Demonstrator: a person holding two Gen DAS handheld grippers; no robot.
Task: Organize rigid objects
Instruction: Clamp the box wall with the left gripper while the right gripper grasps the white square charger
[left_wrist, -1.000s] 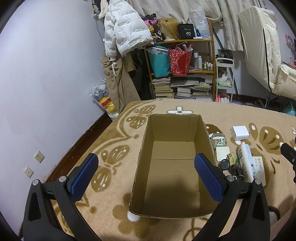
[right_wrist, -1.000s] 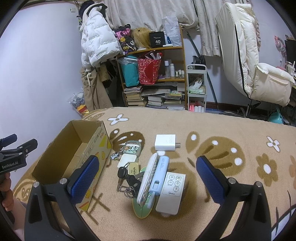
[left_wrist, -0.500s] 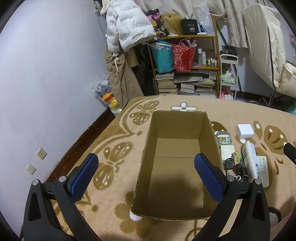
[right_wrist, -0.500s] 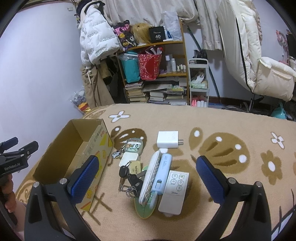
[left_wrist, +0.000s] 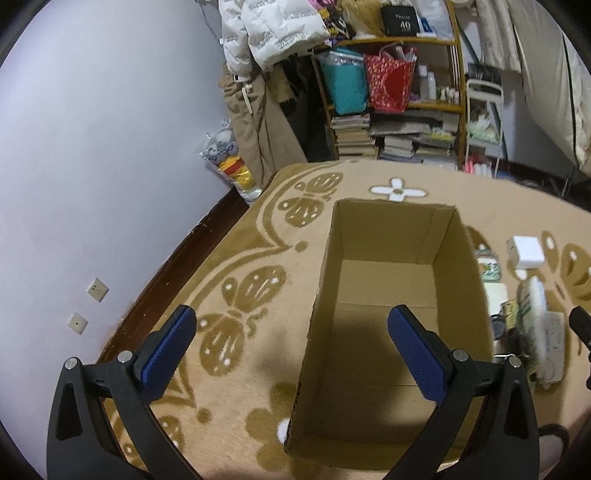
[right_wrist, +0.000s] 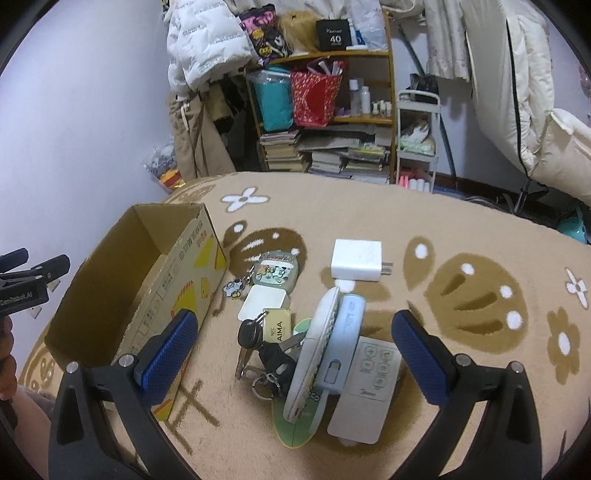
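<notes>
Nothing sits in the cardboard box (left_wrist: 384, 332) yet (both grippers gape empty), and the charger (right_wrist: 356, 260), keys (right_wrist: 264, 350) and remotes (right_wrist: 332, 347) wait on the rug (right_wrist: 461, 369) beside it

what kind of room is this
Most likely a lived-in bedroom or small home room. A white puffer jacket hangs beside a cluttered wooden shelf stacked with books and bags, and a patterned tan blanket covers the work surface.

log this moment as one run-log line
left gripper: open, over cardboard box | right gripper: open, above keys, white remote | box: empty
</notes>
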